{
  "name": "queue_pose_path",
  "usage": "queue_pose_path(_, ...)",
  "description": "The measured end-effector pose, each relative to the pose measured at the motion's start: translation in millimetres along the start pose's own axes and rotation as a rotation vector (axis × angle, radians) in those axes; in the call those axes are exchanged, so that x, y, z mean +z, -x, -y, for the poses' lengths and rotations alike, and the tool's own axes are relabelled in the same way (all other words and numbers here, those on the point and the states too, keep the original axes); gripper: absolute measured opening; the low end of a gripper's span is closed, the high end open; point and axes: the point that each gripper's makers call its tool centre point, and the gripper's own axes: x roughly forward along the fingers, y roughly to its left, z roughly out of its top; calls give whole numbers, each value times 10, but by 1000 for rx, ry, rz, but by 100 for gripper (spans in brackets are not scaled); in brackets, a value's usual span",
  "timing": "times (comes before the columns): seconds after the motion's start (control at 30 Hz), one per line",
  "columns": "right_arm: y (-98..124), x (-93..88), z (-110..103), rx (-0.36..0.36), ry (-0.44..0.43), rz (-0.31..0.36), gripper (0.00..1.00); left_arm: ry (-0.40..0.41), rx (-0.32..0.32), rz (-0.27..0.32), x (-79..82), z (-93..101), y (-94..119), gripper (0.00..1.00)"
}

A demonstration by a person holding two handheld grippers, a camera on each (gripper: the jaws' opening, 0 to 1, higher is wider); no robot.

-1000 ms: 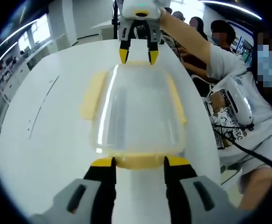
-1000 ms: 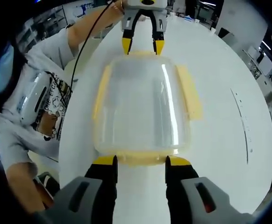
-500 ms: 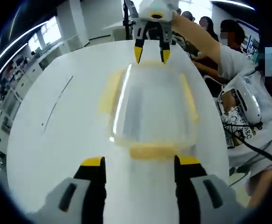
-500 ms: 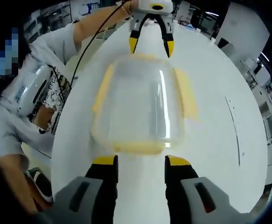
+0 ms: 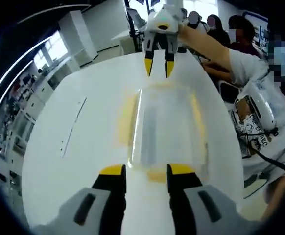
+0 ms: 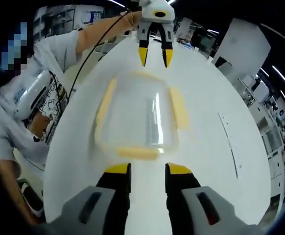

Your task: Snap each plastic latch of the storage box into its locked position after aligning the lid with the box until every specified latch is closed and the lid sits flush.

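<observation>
On the white surface [image 5: 59, 161] we see the storage box [image 5: 164, 125], a clear container with a see-through lid [image 6: 140, 115] and yellow latches, lying between our two grippers. From the left gripper view, the left gripper [image 5: 143, 172] rises at the bottom with its yellow-tipped fingers [image 5: 112, 171] parted and holding nothing; the near end of the box sits just beyond the fingertips, with a yellow end latch [image 5: 157, 175] showing between them. Whether the tips touch the box we cannot tell. Along the box's left side runs a long yellow side latch [image 5: 128, 120], blurred in this view. At the far end, the right gripper [image 5: 157, 68] points down toward the box, its fingers spread and gripping nothing, tips near the far edge.

From the right gripper view, the right gripper [image 6: 147, 170] stands apart from the box, fingers released, with bare surface between tips and the near end latch [image 6: 136, 152]. Side latches lie on both long sides, the right one [image 6: 178, 108] splayed outward on the surface. Whether the lid sits flush we cannot tell. The left gripper [image 6: 154, 58] hovers at the far end.

A person [image 6: 30, 112] stands beside the surface in a light shirt with dark printed lettering [image 6: 52, 105] that we cannot read in full. A thin dark line [image 6: 229, 145] marks the surface at the right.
</observation>
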Motion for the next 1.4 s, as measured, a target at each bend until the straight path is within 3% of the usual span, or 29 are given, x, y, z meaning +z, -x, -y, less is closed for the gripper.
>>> queue_pose_path(0.13, 1, 44, -30, -8, 0, 40, 25, -44, -63, -30, 194, 158, -171, 28)
queue_pose_path(0.3, -65, 12, -98, -4, 4, 19, 25, -71, -137, -93, 332, 284, -434, 26)
queue_pose_path(0.47, -73, 46, -137, -2, 5, 33, 25, -84, -184, -189, 324, 345, -601, 26)
queue_pose_path(0.6, -84, 68, -171, -5, 7, 34, 25, -74, -192, -302, 219, 338, -653, 26)
queue_pose_path(0.67, -88, 95, -173, -9, 10, 49, 25, -61, -194, -293, 266, 328, -664, 25)
queue_pose_path(0.93, -148, 141, -123, -33, -6, 139, 19, -39, -183, -420, 210, 311, -692, 25)
queue_pose_path(1.13, -205, 112, -134, -29, -27, 229, 12, -25, -180, -419, 192, 292, -698, 25)
queue_pose_path(1.27, -214, 100, -96, -68, -17, 283, 0, -20, -180, -409, 198, 288, -713, 24)
queue_pose_path(1.4, -250, 81, -100, -86, -68, 365, 0, -23, -182, -406, 210, 297, -728, 24)
